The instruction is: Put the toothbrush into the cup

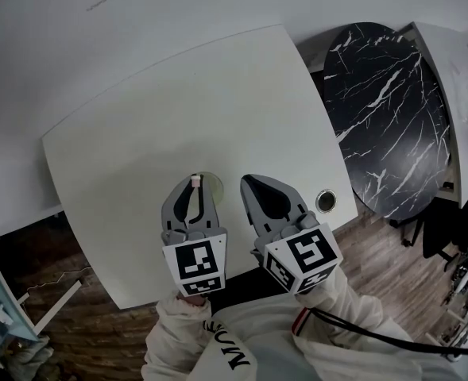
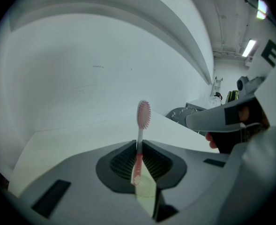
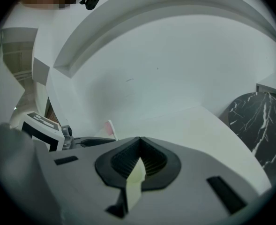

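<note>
One toothbrush (image 2: 138, 145), one cup (image 1: 210, 182) and two grippers are showing over a single white worktop (image 1: 218, 94). One dark marbled round table (image 1: 384, 109) is standing just beside the worktop's right edge, and one round metal-rimmed hole (image 1: 326, 201) is sitting near the worktop's near right corner. The left gripper (image 1: 195, 187) is clenching the toothbrush between its ribbed fingers (image 2: 121, 161), gripping it along the lower neck and the pink handle. In the left gripper view the brush's long axis is running nearly upright, leaning slightly to the right. The bristled head is pointing up, clear above the fingertips, and the pink handle end is pointing down into the gap between the fingers. Through that gap the pale greenish cup is showing directly below the handle end; whether the two are touching cannot be told. In the head view only an arc of the cup's rim is peeking out just beyond the left fingertips, with the brush head at those tips. The right gripper (image 1: 251, 184) is hovering beside the left one with its fingers (image 3: 123, 159) pressing together on nothing.
</note>
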Tool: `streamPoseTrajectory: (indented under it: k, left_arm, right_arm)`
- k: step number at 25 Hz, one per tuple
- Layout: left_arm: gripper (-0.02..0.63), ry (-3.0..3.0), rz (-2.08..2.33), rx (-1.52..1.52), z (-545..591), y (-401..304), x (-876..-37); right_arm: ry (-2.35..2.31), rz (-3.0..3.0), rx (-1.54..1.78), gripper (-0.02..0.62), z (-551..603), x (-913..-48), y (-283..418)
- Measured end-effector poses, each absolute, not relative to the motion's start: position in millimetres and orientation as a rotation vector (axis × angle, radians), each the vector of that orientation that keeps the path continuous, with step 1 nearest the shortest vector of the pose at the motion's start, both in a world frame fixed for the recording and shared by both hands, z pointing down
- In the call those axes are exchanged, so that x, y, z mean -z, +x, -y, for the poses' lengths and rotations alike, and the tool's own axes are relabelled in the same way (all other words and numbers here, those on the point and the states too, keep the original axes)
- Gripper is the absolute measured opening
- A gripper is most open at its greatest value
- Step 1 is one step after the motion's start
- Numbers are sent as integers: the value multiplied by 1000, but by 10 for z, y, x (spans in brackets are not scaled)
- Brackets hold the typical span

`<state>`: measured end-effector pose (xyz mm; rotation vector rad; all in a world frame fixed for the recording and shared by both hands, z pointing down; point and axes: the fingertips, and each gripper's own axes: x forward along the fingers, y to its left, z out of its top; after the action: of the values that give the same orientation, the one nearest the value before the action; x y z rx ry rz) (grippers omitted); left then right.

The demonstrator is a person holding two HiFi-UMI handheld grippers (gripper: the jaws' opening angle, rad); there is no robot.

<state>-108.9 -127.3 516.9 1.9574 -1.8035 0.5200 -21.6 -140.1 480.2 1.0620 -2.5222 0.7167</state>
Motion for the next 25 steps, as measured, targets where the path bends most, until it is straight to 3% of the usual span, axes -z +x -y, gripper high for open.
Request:
streamPoseTrajectory:
  k: [25]
  left_arm:
    - [48, 1946, 1866, -524, 933, -1177, -4812]
  right_arm:
    - [1061, 2573, -684, 5, 1175, -4551, -202]
